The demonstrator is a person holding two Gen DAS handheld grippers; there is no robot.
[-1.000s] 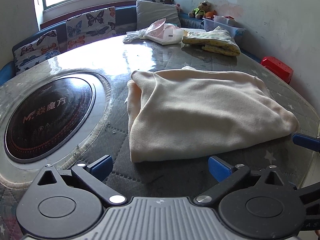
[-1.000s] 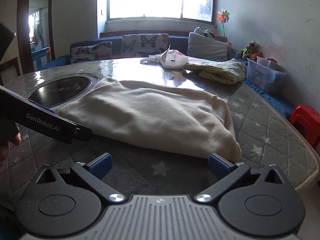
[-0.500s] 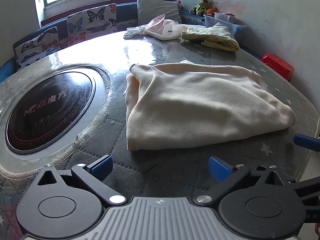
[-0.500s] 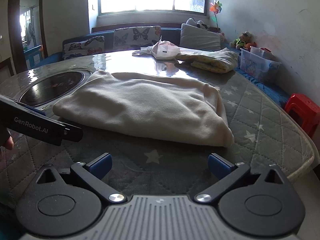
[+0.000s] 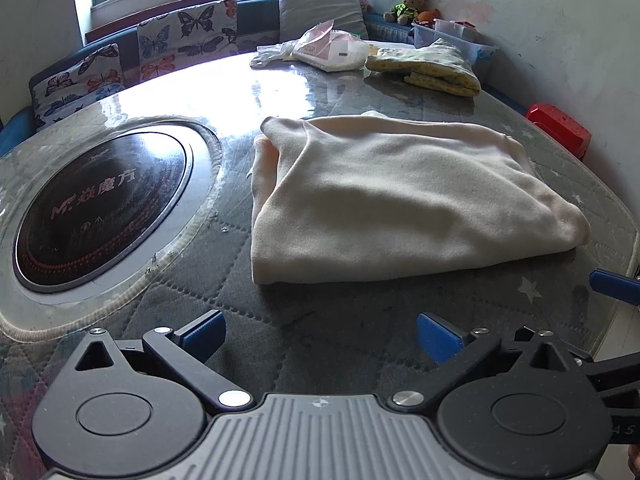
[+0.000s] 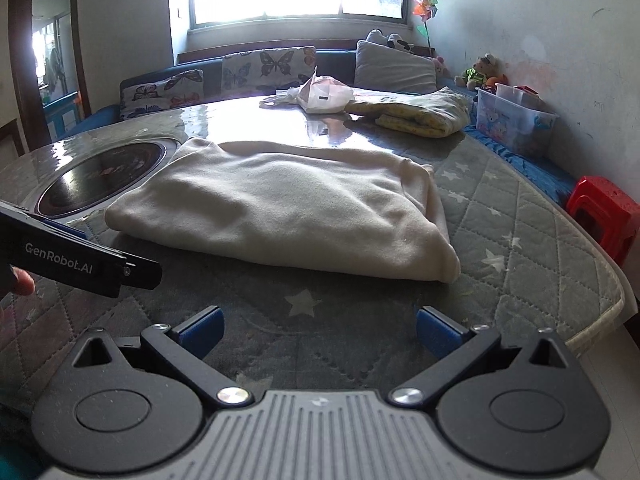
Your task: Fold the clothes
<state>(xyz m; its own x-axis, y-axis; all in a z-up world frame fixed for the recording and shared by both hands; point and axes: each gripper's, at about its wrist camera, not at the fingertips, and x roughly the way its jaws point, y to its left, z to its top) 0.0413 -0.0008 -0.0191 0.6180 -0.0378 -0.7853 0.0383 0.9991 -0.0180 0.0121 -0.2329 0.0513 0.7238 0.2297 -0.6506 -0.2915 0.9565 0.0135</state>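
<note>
A cream garment (image 5: 400,196) lies folded into a thick rectangle on the quilted round table (image 5: 320,312); the right wrist view has the same garment (image 6: 280,204) a little beyond the fingers. My left gripper (image 5: 320,334) hovers open over the table short of the cloth's near edge, nothing between its blue pads. My right gripper (image 6: 320,330) is open too, just in front of the cloth's near right corner. The left tool's black body (image 6: 76,260) crosses the right view at the left, with a fingertip of the person's hand behind it.
A dark round cooktop inset (image 5: 100,208) sits left of the garment. Folded yellow cloth (image 5: 428,66) and a white plastic bag (image 5: 328,50) lie at the table's far side. A red stool (image 6: 604,212) and a bench with butterfly cushions (image 6: 264,66) ring the table.
Both grippers have drawn back and risen slightly from the garment, which looks a little farther off. The garment itself has not moved.
</note>
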